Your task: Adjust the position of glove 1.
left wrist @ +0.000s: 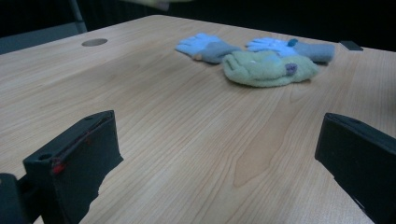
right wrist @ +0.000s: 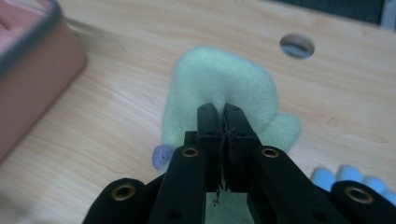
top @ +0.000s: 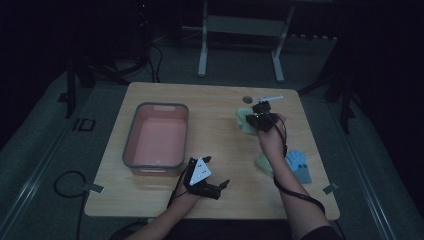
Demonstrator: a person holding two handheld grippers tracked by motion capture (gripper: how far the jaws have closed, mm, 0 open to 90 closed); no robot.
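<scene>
Left gripper [top: 212,176] sits near edge of the wooden table [top: 215,105], jaws wide apart with nothing between them, just bare wood. Right gripper [right wrist: 223,122] is up over the far right of table, jaws pinched tight on the pale green mitten [right wrist: 219,88], which hangs from the tips above the tabletop; a small purple patch shows at its lower left in the right gripper view. 1 more green mitten [left wrist: 266,67] lies flat on the right side of table, with 2 blue gloves [left wrist: 208,46] just beyond it, touching or nearly so. Pink bin [top: 156,137] with grey rim stands left of centre, well apart from the mittens.
</scene>
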